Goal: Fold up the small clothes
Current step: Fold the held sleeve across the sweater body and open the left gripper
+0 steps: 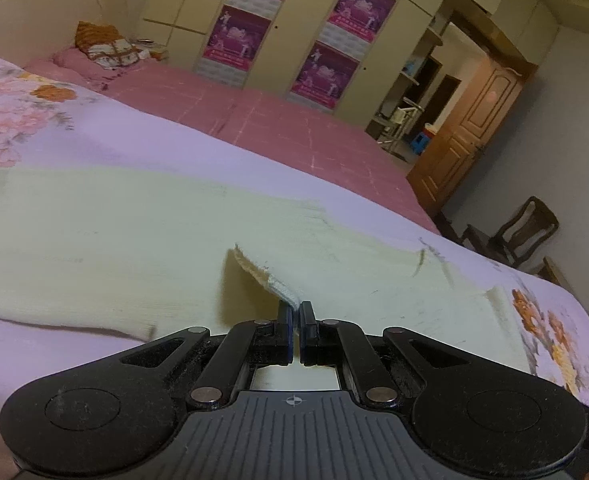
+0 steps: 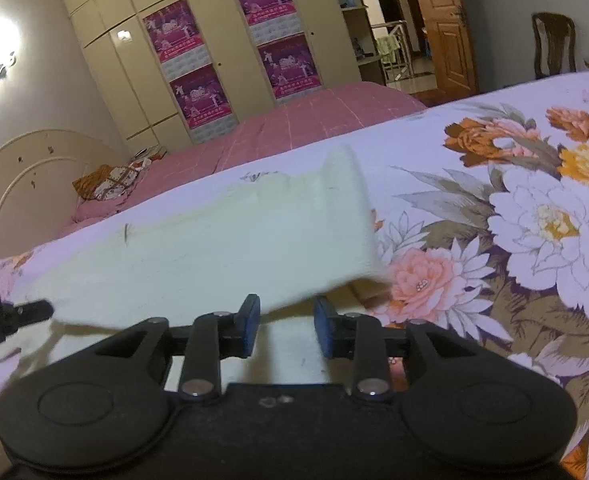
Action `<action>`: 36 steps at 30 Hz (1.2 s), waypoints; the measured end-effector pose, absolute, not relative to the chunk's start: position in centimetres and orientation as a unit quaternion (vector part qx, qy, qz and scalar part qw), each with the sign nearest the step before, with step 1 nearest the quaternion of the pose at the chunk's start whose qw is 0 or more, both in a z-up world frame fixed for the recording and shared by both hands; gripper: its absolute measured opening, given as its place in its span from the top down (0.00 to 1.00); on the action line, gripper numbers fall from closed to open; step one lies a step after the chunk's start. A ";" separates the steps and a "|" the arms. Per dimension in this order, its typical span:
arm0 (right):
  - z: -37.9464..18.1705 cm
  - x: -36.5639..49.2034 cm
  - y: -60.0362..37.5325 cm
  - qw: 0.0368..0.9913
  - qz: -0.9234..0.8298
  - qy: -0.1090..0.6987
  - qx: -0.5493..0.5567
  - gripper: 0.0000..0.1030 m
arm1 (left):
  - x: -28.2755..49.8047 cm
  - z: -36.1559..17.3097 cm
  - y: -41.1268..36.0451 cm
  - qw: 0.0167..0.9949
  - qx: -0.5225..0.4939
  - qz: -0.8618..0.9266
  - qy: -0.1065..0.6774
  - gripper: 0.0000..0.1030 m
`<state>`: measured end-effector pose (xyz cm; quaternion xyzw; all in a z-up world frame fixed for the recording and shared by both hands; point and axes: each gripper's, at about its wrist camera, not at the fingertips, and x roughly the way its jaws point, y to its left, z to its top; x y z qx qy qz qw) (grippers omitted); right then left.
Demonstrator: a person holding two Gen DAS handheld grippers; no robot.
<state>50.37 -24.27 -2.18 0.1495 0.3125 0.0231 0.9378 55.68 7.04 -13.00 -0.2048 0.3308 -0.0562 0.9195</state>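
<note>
Left tongs (image 1: 296,316) pinch a corner of the cream garment (image 1: 114,232), lifting it off the floral sheet (image 1: 22,112); right tongs (image 2: 286,320) gape, its edge between unclamped. Beyond lies the pink bed (image 1: 294,128). Thin grip may slip, dropping the fold.

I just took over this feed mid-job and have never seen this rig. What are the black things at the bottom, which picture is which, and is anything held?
Those black parts are hand-held two-finger tools, each with a camera looking along its fingers. The left-wrist picture shows the left tool, shut on an edge of the cream garment, lifting it slightly. The right-wrist picture shows the right tool, open and holding nothing, with a garment edge between its fingers. The garment lies on a floral sheet on a bed.
</note>
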 end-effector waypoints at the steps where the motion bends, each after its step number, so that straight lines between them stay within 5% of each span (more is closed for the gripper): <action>1: -2.2 50.4 -24.5 0.937 0.020 0.312 0.154 0.67 | 55.8 -13.1 7.2 0.919 -0.206 -0.054 0.332 0.97; 16: -3.2 50.6 -27.1 0.916 0.026 0.312 0.252 0.59 | 54.0 -14.1 10.7 0.917 -0.206 -0.035 0.339 0.97; 19: -3.5 50.8 -27.4 0.913 0.022 0.309 0.264 0.64 | 53.8 -14.3 10.6 0.917 -0.206 -0.034 0.339 0.97; 23: -3.5 51.2 -27.5 0.914 0.014 0.317 0.253 0.94 | 53.3 -13.9 10.4 0.920 -0.208 -0.034 0.330 0.97; 36: -3.2 50.2 -27.7 0.922 0.007 0.330 0.202 0.99 | 52.0 -15.8 10.7 0.915 -0.217 -0.014 0.338 0.97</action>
